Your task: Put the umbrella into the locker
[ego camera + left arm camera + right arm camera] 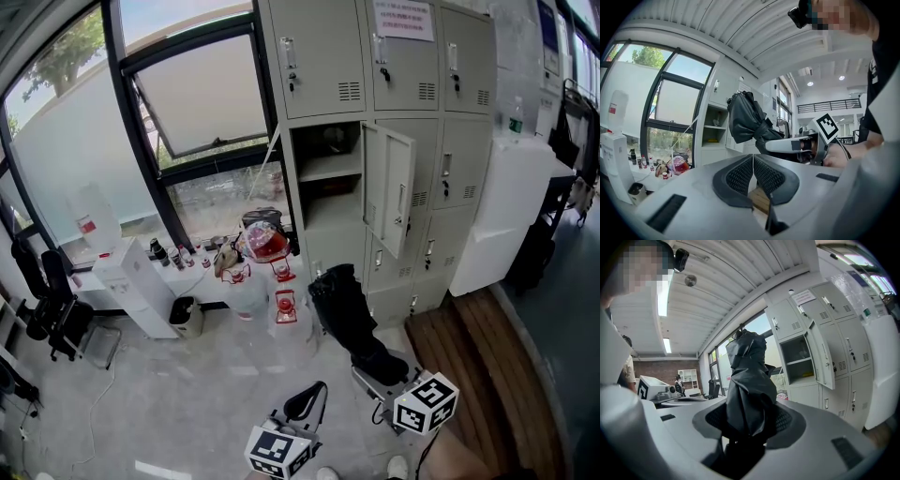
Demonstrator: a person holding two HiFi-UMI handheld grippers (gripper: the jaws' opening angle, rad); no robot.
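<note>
A folded black umbrella sticks out from my right gripper, which is shut on its lower end and points it toward the grey lockers. One locker stands open with a shelf inside, its door swung to the right. My left gripper is lower left of the right one, pads pressed together with nothing between them. In the left gripper view the umbrella and the right gripper show ahead, in front of the open locker.
A low white ledge below the window carries bottles and red lanterns. A white dispenser and a black chair stand at the left. A tall white cabinet is right of the lockers, with wooden planking before it.
</note>
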